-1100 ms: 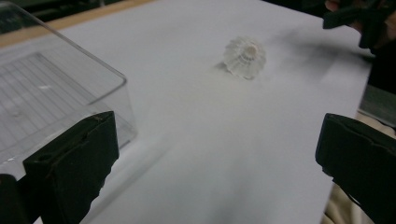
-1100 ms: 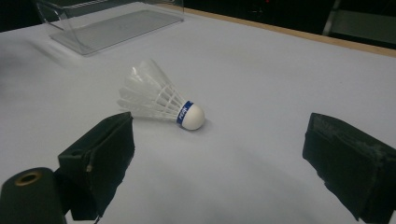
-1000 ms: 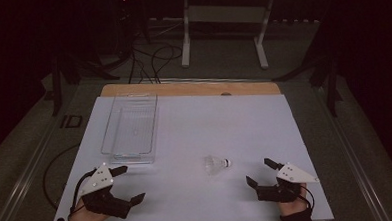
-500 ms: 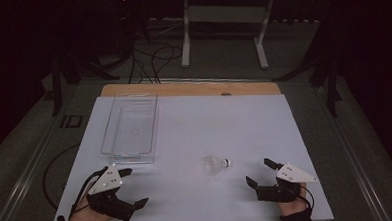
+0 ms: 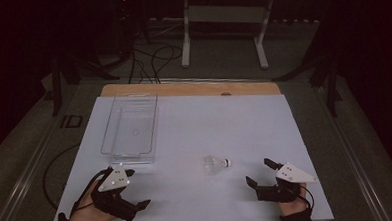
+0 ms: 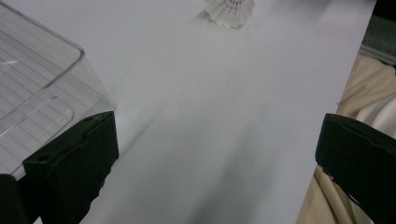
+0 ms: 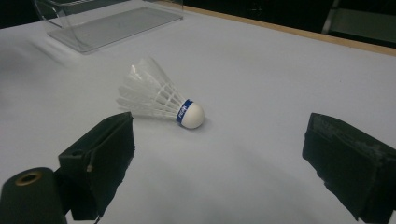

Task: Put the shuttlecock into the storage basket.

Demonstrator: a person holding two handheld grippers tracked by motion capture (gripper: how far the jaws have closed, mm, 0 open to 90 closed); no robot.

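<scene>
White feathered shuttlecock with blue-banded cork tip (image 7: 161, 103), lying on its side on white table sheet (image 5: 195, 135) near right gripper (image 5: 261, 175) (jaws spread, aimed at it for pickup); left gripper (image 5: 132, 189) likewise spread, beside clear plastic rectangular bin (image 5: 130, 128), likely destination.

Black tongs (image 5: 136, 188) with grey triangular top plates, dark sleeves.

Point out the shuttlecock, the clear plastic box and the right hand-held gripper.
shuttlecock (image 7: 161, 99): right gripper view, on the feathers.
clear plastic box (image 5: 130, 128): high view, on its floor.
right hand-held gripper (image 5: 259, 172): high view, midway between its fingertips.
</scene>
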